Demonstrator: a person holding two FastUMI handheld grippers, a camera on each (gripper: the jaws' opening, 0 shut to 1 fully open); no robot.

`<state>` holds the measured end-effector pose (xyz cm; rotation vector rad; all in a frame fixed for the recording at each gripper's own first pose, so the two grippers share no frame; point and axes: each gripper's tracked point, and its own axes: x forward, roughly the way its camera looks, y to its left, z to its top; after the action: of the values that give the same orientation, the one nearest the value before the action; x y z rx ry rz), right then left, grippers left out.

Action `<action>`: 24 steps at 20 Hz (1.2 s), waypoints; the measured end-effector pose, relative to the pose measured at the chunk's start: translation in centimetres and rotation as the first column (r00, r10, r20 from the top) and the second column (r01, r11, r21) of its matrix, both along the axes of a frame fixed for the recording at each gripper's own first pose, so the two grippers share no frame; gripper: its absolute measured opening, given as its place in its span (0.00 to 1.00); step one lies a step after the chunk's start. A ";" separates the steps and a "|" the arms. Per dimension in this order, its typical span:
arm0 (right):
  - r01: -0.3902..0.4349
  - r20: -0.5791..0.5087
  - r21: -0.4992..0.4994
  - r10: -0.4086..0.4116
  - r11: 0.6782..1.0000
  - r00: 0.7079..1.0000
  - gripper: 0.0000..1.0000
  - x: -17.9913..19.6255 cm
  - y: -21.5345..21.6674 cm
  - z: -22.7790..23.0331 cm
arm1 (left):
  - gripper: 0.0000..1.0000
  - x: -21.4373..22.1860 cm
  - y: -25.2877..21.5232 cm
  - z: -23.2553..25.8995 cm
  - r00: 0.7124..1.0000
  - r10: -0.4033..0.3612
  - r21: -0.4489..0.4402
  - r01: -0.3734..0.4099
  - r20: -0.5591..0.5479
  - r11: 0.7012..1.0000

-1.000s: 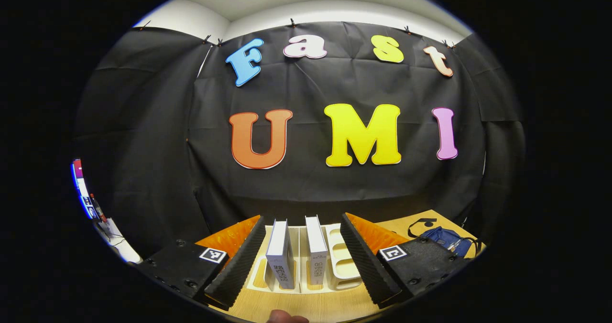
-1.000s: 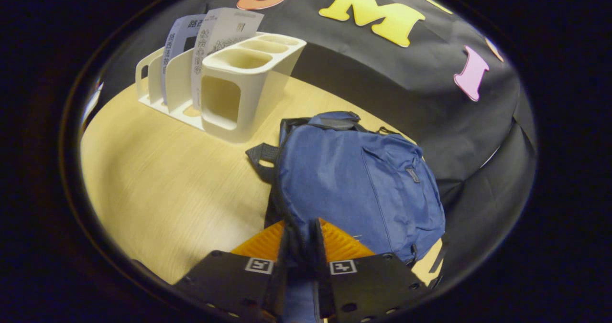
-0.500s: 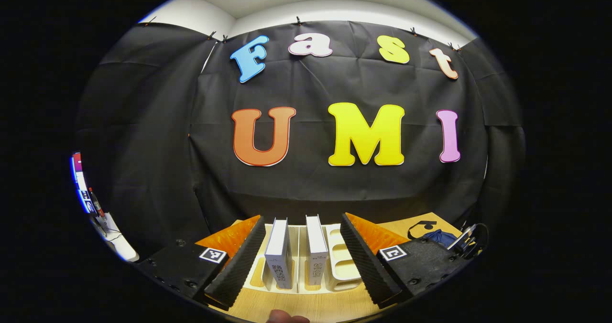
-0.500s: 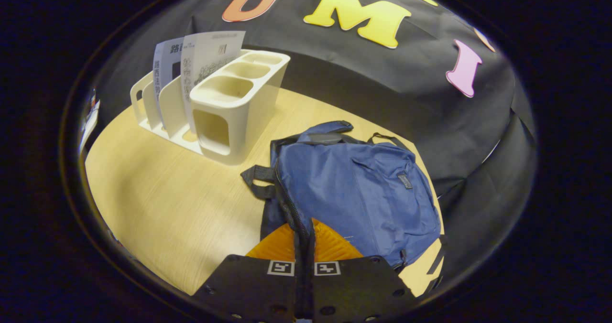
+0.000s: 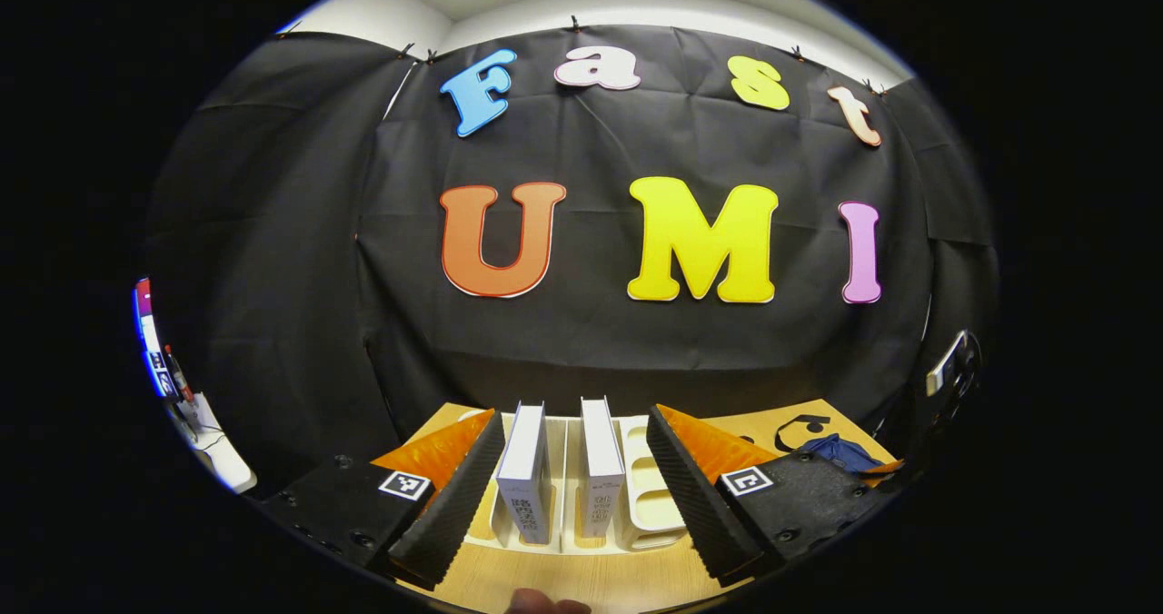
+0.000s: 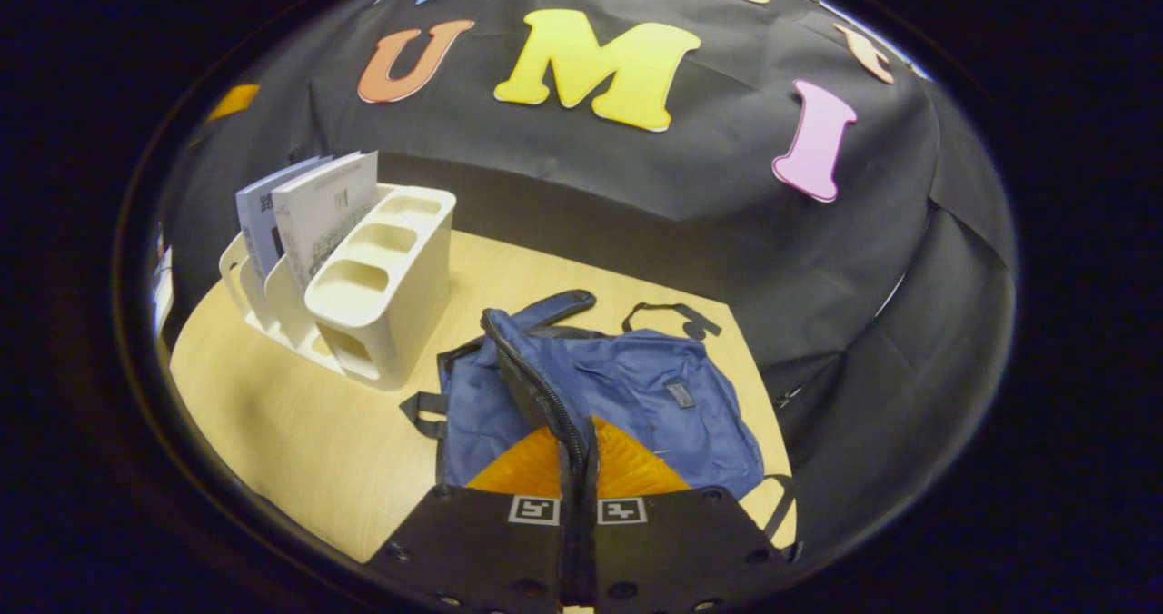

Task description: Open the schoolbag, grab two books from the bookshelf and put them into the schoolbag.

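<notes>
On the light wooden tabletop (image 6: 300,432) we have the blue fabric schoolbag (image 6: 636,396) lying beside the cream plastic bookshelf rack (image 6: 382,296). Bag looks partly open: our right gripper (image 6: 579,450) is clamped on its black zipper edge (image 6: 536,387), holding that flap raised. Both white books (image 5: 524,478) (image 5: 601,469) sit upright in the rack, none packed yet. Left gripper (image 5: 568,496) is spread wide, empty, lined up facing both books. Remaining, we reckon: finish opening, then move both.

left tongs (image 5: 568,496): black bodies, 2 square tags, screws; ridged pads | right tongs (image 6: 579,455): same tags
</notes>
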<state>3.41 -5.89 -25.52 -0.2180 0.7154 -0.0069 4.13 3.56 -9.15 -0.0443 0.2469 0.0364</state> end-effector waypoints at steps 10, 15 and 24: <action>0.066 0.040 0.036 -0.067 0.997 0.997 0.03 1.5 -7.2 5.1 | 1.00 3.3 -0.7 -1.4 0.991 -0.038 0.021 0.041 -0.126 0.999; 0.111 0.066 0.031 -0.113 0.993 0.991 0.00 2.5 -12.3 6.7 | 1.00 5.0 -1.1 -2.6 0.979 -0.051 0.005 0.054 -0.199 0.999; 0.179 0.042 0.082 -0.182 0.981 0.982 0.00 3.1 -17.2 5.6 | 1.00 7.5 -2.2 -8.1 0.875 -0.109 -0.055 0.094 -0.472 0.994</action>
<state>6.51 -23.13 -19.91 -0.0775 0.6834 -0.1569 11.60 1.37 -17.29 -0.0520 0.7442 -0.0635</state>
